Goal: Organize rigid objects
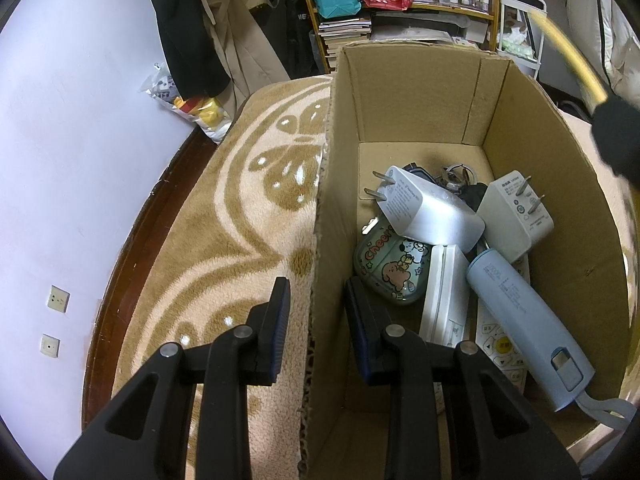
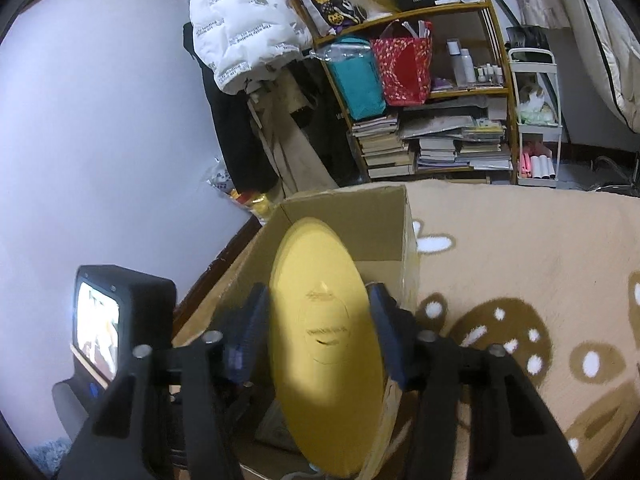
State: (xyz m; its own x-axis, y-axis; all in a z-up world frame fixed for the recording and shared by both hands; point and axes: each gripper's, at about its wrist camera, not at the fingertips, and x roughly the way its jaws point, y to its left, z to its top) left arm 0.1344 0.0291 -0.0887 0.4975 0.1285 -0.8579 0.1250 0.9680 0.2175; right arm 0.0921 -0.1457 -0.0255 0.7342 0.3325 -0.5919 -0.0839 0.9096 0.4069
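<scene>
Two grippers at a cardboard box (image 1: 420, 92) on a patterned blanket (image 1: 224, 240).
Left gripper (image 1: 316, 304) pinches the box's wall; right gripper (image 2: 316, 320) clasps a yellow disc (image 2: 324, 340) above the box.

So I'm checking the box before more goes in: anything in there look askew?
Yes. In the box the items are heaped, not laid flat: a white charger lies tilted atop a cartoon case, and a blue power bank slants across a remote.
</scene>
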